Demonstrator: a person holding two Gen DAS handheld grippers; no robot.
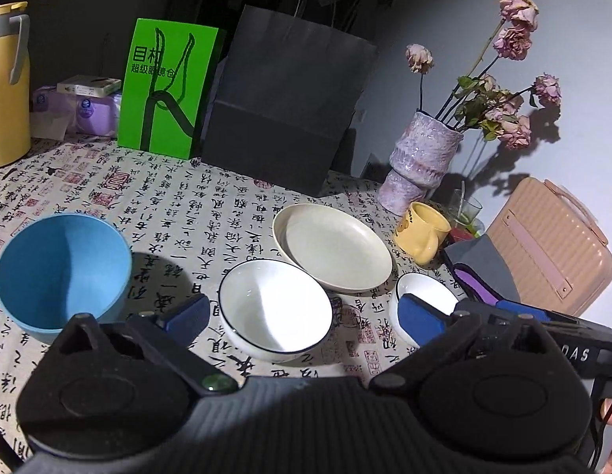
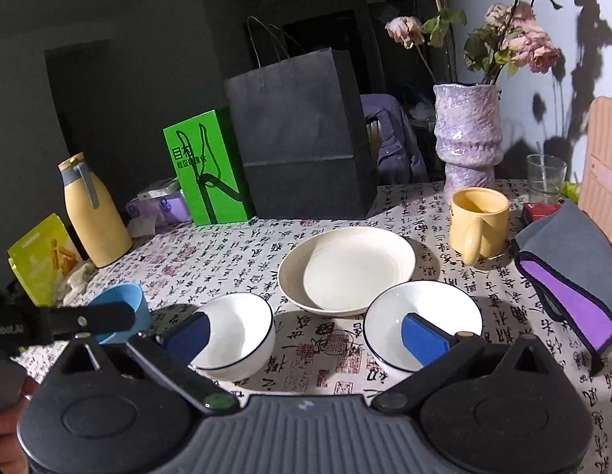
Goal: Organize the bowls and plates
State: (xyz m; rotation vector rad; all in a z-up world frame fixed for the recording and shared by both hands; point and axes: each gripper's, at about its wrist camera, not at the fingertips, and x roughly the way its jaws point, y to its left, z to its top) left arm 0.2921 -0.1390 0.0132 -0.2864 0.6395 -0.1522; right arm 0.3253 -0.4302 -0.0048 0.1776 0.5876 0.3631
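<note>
A cream plate (image 1: 333, 247) lies mid-table; it also shows in the right wrist view (image 2: 345, 268). Two white bowls with dark rims sit in front of it, one to the left (image 1: 274, 312) (image 2: 237, 339) and one to the right (image 1: 422, 296) (image 2: 422, 322). A blue bowl (image 1: 63, 272) (image 2: 120, 308) stands at the far left. My left gripper (image 1: 306, 316) is open above the left white bowl, its jaws wide apart. My right gripper (image 2: 306, 335) is open, hovering over the gap between the two white bowls, and holds nothing.
A yellow mug (image 2: 477, 229), a purple vase with dried roses (image 2: 466, 138), a glass (image 2: 545, 177), a grey-purple cloth (image 2: 570, 272) and a pink case (image 1: 550, 245) stand to the right. A black paper bag (image 2: 302, 138), a green box (image 2: 205, 170) and a yellow flask (image 2: 94, 213) line the back.
</note>
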